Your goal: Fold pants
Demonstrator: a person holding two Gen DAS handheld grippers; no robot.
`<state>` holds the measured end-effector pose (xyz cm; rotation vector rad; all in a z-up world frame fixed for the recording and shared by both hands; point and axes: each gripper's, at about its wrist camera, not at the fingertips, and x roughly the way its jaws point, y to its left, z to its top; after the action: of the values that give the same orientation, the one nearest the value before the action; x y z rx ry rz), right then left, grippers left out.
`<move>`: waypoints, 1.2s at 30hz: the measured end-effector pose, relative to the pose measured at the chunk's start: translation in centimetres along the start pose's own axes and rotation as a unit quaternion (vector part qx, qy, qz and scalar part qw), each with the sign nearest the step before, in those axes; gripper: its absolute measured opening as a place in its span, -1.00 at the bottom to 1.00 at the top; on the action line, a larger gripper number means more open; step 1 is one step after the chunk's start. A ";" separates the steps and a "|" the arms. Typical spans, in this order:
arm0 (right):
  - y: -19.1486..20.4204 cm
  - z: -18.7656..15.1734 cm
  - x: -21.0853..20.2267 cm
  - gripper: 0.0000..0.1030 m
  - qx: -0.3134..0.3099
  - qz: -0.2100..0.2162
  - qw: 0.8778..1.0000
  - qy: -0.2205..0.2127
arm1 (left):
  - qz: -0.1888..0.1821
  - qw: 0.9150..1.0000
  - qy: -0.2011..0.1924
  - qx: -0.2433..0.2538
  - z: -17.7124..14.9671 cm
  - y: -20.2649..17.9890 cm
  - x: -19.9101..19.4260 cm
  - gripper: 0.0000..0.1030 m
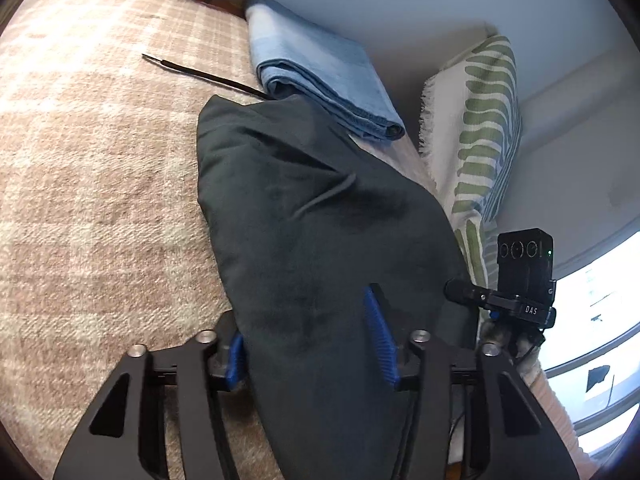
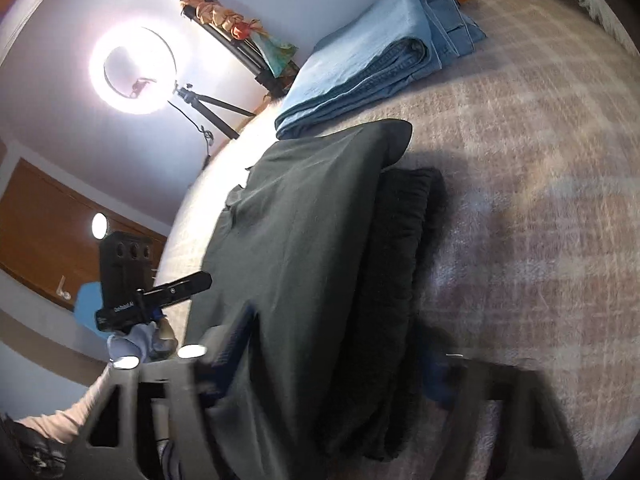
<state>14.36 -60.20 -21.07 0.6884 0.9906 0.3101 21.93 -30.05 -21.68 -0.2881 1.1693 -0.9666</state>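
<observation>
Left wrist view: we saw the checked blanket (image 1: pixel 92 168) at nine o'clock, then the dark pants (image 1: pixel 304 216) at centre, their near end between the left gripper's (image 1: pixel 310 354) blue pads; whether they pinched we could not tell. Folded blue jeans (image 1: pixel 320 76) lay at one o'clock. Right wrist view: the right gripper (image 2: pixel 340 360) straddled the pants, blurred, grip unclear.

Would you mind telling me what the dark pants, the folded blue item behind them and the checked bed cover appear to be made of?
The dark green-grey pants look like soft matte woven cloth, creasing gently. The folded blue item seems to be denim: faded surface, stitched seams. The beige checked bed cover looks like fuzzy brushed wool or fleece, judging by its nap.
</observation>
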 end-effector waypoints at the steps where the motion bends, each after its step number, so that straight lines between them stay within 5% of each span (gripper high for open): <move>1: -0.1 -0.1 -0.1 0.10 0.005 0.005 1.000 0.006 | -0.001 1.000 0.002 0.000 0.0 0.1 0.0 -0.20; 4: -0.2 -0.3 -0.5 0.09 -0.004 0.007 1.000 0.008 | -0.002 1.000 0.001 0.001 0.0 0.3 0.1 -0.25; 6: -0.4 -0.3 0.1 0.07 0.006 0.008 1.000 0.004 | 0.017 1.000 -0.005 0.006 0.1 0.1 0.4 -0.57; 11: 2.1 -0.2 -0.3 -0.22 -0.032 -0.037 0.999 -0.008 | 0.031 0.999 -0.013 0.016 0.3 -0.7 0.4 -0.85; 25: 8.2 0.2 -3.5 -0.30 -0.081 -0.100 0.990 -0.052 | 0.045 0.990 -0.073 0.109 1.4 -6.2 -3.4 -0.91; 36: 11.8 6.1 -7.0 -0.31 -0.127 -0.131 0.978 -0.104 | 0.042 0.980 -0.120 0.156 8.0 -9.7 -4.6 -0.91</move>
<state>16.59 -57.52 -6.45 0.3441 0.8127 0.1258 23.89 -34.41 -9.21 -0.0998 0.7896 -0.9951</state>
